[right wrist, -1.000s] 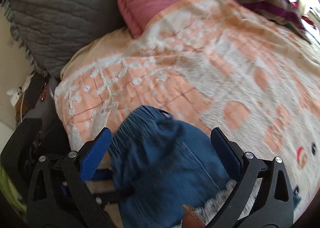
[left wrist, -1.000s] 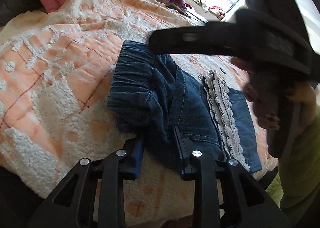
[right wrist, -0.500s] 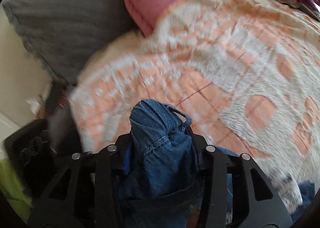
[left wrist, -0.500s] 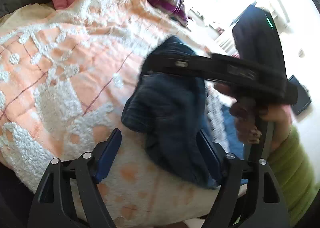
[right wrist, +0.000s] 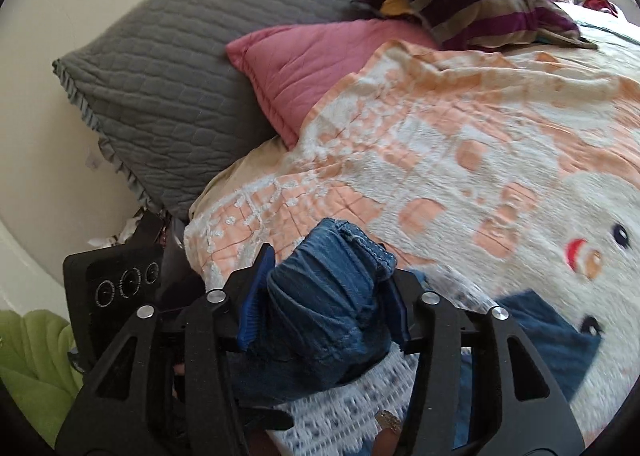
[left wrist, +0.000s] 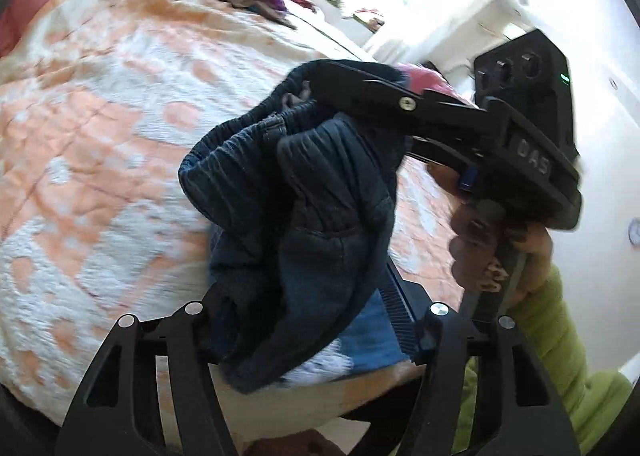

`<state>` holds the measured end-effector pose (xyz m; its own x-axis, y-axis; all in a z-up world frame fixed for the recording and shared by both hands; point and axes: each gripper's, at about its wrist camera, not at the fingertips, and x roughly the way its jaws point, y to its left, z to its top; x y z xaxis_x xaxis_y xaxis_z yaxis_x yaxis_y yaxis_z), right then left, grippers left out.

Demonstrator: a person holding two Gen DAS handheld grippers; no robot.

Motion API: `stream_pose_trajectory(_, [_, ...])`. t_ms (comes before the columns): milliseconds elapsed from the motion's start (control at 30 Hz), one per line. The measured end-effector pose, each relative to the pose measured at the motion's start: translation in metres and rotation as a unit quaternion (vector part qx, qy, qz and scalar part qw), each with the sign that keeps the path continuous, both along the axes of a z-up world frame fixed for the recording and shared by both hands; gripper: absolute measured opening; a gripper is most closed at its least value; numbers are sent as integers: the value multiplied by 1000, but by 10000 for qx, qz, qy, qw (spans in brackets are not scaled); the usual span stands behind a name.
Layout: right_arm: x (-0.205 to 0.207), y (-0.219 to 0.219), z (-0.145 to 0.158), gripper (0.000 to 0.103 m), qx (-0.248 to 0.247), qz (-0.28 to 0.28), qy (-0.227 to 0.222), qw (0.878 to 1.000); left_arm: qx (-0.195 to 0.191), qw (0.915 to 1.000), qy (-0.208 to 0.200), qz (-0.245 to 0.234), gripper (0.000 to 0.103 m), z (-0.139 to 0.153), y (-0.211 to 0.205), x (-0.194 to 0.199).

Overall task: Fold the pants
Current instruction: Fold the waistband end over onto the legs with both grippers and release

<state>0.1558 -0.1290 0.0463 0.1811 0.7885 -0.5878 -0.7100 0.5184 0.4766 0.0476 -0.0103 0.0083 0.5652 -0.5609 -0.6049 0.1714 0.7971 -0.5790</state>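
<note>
1. Lifting the pants point(left wrist: 304, 216) by the elastic waistband, bunched denim hanging between the two claws above the bed blanket point(left wrist: 100, 136)
2. Left claw point(left wrist: 312, 320) closing, pads pressing a thick wad of denim held between them, lace trim trailing just beneath
3. Right claw point(right wrist: 320, 296) opening slightly, blue pads touching the gathered waistband on both sides
4. Handling as soft, limp, fairly weighty cloth: sagging and twisting wherever unsupported, unlikely to slip from ribbed pads
5. Taking hold best at the waistband's outer corners, apart from each other, avoiding the delicate lace
</note>
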Motion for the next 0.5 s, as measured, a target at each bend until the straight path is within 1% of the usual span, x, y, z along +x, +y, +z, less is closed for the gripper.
stream_pose_trajectory(33, [-2, -10, 0, 64, -122, -139, -38, 9998, 127, 9998, -87, -128, 60, 4, -11, -3])
stream_pose_trajectory(67, [-3, -21, 1, 70, -262, -332, -126, 9990, 261, 9991, -176, -270, 60, 6, -23, -7])
stream_pose_trajectory(133, [-8, -47, -1, 70, -544, -776, -314, 9950, 442, 9973, -279, -511, 60, 7, -40, -12])
stream_pose_trajectory(200, [-14, -71, -10, 71, -815, -1176, -341, 9891, 589, 9949, -244, -776, 60, 0, -53, -15])
stream_pose_trajectory(267, [-18, -84, -21, 71, -877, -1320, -221, 9871, 861, 9916, -187, -944, 60, -10, -64, -16])
stream_pose_trajectory(300, [-22, -87, -29, 71, -897, -1345, -117, 9868, 1095, 9890, -148, -984, 60, -18, -71, -17])
stream_pose_trajectory(367, [-25, -86, -42, 71, -991, -1326, 26, 9862, 1251, 9869, -61, -1018, 60, -26, -78, -16])
stream_pose_trajectory(400, [-26, -83, -49, 71, -1131, -1303, 96, 9850, 1271, 9866, -6, -1028, 62, -31, -80, -18])
stream_pose_trajectory(433, [-27, -80, -57, 71, -1387, -1337, 139, 9812, 1303, 9860, 0, -1040, 62, -33, -80, -18])
stream_pose_trajectory(500, [-27, -75, -77, 71, -1988, -1440, 192, 9692, 1278, 9858, 10, -1089, 62, -37, -69, -20])
